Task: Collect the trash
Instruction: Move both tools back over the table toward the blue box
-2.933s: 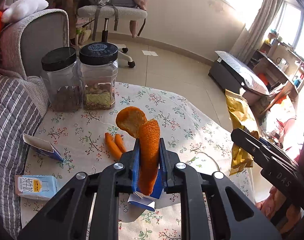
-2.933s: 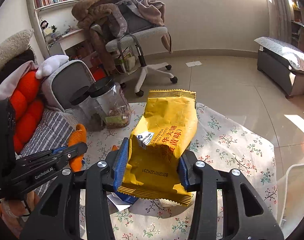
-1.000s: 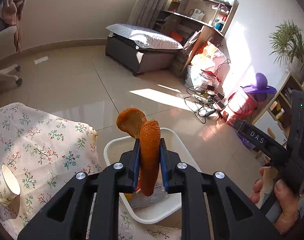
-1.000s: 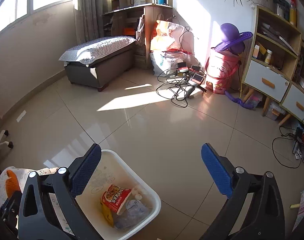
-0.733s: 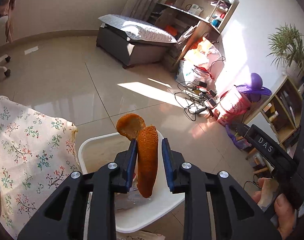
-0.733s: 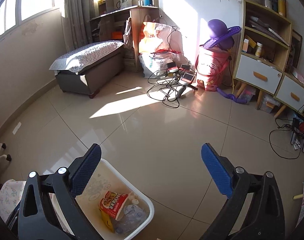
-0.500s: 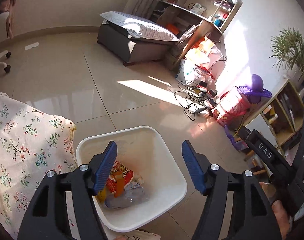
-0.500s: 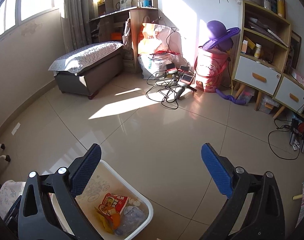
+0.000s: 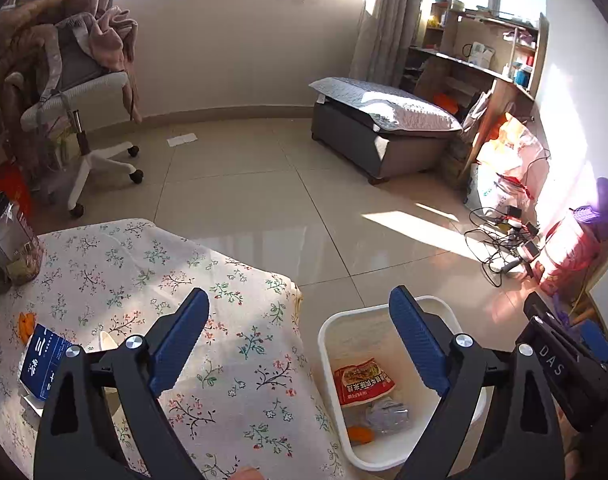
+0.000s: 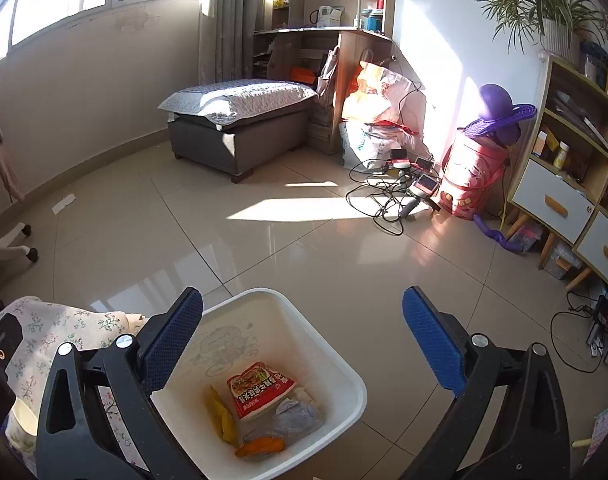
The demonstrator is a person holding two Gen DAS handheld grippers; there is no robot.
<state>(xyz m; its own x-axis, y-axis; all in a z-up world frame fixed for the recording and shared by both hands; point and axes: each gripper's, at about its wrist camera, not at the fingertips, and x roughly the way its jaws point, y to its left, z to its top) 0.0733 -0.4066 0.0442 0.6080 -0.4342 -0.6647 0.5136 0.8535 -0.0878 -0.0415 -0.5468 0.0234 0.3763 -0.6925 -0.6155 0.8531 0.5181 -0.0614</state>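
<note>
Fingers on the left gripper [image 9: 300, 336] are standing wide apart with nothing between them, having just been opening; those of the right gripper [image 10: 304, 336] are also gaping and carrying nothing. Both are hanging over the white bin [image 10: 344, 376] on the floor beside the table, where the orange peel [image 10: 260, 446] is now lying among a red snack packet [image 10: 260, 388], a yellow wrapper [image 10: 220, 416] and some crumpled clear plastic.

More trash is waiting on the floral tablecloth [image 9: 152, 264]: a blue carton [image 9: 42, 360] near the left edge, small orange peel scraps [image 9: 26, 322] just beyond it, and a paper cup [image 10: 22, 420] showing at the cloth's corner in the right view. All of it is looking light. The carton is probably stiff enough to be pinched across its flat faces; the cup is likely crushing easily, so taking it by the rim seems safer; the scraps are small and may be slipping.

A jar [image 9: 10, 248] is standing at the far left, clear of the carton. The cloth itself could be bunching under a low pinch
</note>
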